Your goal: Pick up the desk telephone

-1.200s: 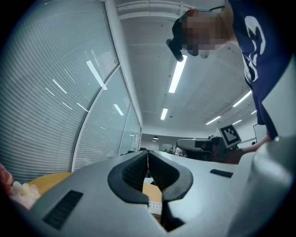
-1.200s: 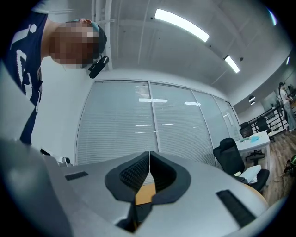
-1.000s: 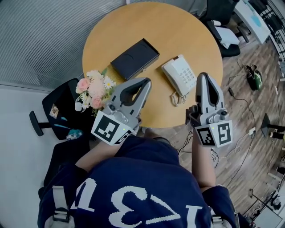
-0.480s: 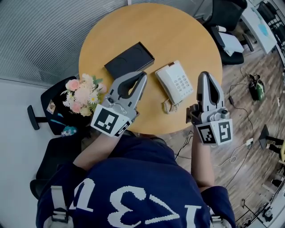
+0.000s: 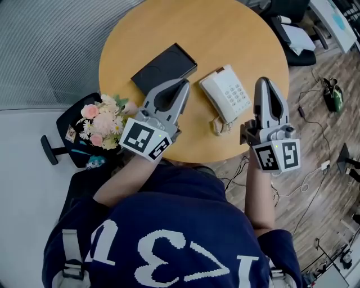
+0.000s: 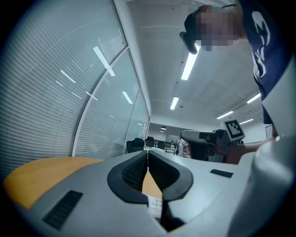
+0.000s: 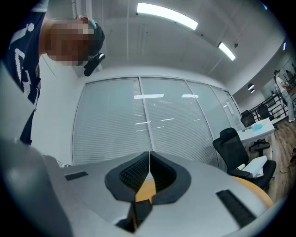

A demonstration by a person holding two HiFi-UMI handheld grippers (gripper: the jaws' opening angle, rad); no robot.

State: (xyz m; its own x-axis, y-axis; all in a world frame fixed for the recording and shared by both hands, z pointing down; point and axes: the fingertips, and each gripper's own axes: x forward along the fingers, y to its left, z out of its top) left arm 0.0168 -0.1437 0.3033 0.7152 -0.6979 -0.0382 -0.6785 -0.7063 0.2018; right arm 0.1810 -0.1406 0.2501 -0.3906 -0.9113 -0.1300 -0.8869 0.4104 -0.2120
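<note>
A white desk telephone (image 5: 226,94) with a coiled cord (image 5: 220,126) lies near the front edge of the round wooden table (image 5: 225,34). My left gripper (image 5: 181,84) is shut and empty, hovering just left of the phone over the table. My right gripper (image 5: 262,82) is shut and empty too, right of the phone near the table's edge. Between the left gripper's closed jaws, a sliver of the phone's keypad (image 6: 156,203) shows in the left gripper view. The right gripper view shows only tabletop (image 7: 144,190) past its jaws.
A black flat box (image 5: 163,68) lies on the table left of the phone. A bouquet of pink and white flowers (image 5: 103,120) rests on a black chair (image 5: 70,126) to the left. Office chairs (image 5: 278,11) and floor cables (image 5: 315,90) lie to the right.
Both grippers have moved forward over the table toward the phone and come lower; they now flank it more closely. Their jaws stay shut throughout.
</note>
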